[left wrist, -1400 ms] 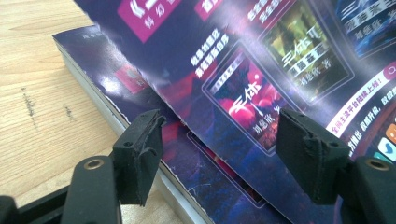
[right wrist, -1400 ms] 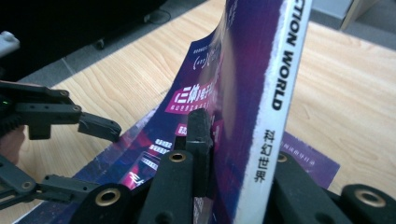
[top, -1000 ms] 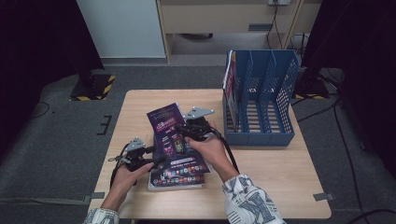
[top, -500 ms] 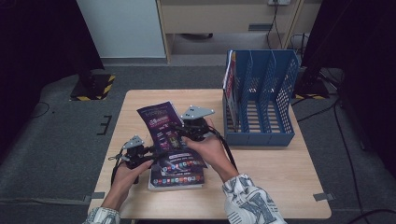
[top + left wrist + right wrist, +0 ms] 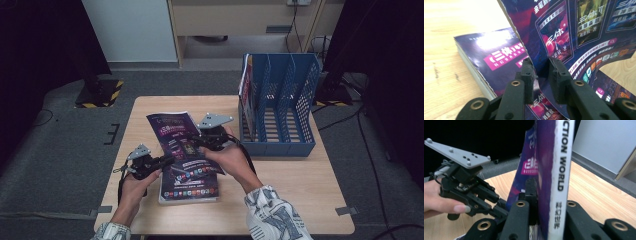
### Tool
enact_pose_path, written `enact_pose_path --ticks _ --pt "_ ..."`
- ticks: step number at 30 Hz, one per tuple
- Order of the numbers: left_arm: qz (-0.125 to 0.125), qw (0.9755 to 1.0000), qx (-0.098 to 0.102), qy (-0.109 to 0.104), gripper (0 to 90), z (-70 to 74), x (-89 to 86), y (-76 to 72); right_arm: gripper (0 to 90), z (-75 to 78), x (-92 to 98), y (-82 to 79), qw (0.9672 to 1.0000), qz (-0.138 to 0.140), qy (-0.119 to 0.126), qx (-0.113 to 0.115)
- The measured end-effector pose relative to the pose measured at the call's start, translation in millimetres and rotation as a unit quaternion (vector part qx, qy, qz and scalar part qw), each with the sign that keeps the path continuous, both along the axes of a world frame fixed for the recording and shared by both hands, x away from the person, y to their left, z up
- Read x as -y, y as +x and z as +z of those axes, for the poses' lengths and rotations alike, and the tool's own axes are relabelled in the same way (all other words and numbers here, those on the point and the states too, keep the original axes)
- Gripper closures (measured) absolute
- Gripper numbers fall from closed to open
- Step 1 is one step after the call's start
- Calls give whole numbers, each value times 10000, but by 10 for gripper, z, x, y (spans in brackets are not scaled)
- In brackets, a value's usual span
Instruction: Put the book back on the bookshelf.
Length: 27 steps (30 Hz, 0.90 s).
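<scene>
A purple magazine (image 5: 179, 142) is hanging tilted over a stack of magazines (image 5: 192, 190) on the wooden table (image 5: 280, 200). The right gripper (image 5: 196, 143) is clamping its spine; the left gripper (image 5: 167, 160), jaws just closing, is pinching its lower edge.

Blue file rack (image 5: 285, 107) at table's (image 5: 300, 200) right, magazine (image 5: 245, 80) upright in leftmost slot.
</scene>
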<state>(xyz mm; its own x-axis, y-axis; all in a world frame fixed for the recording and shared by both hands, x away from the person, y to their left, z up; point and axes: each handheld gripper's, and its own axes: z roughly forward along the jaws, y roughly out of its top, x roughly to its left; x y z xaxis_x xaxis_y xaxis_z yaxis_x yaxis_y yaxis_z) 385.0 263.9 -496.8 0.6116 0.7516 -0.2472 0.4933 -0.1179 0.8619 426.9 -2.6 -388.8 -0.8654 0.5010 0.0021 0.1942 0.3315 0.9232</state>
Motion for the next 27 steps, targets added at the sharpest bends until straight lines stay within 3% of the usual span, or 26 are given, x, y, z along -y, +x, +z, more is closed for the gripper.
enact_pose_path --ticks 5,7,18,27 --pt "182 9995 258 25 767 91 -58 -37 818 9 35 5 10000 -28 28 40" --pt "253 9988 374 194 767 130 -62 -63 814 2 42 12 10000 -9 32 25" --pt "205 9986 429 210 773 150 -60 -73 728 150 3 33 9999 123 -17 41" --pt "177 9982 543 191 777 165 -57 -84 622 346 -39 87 9987 440 243 98"
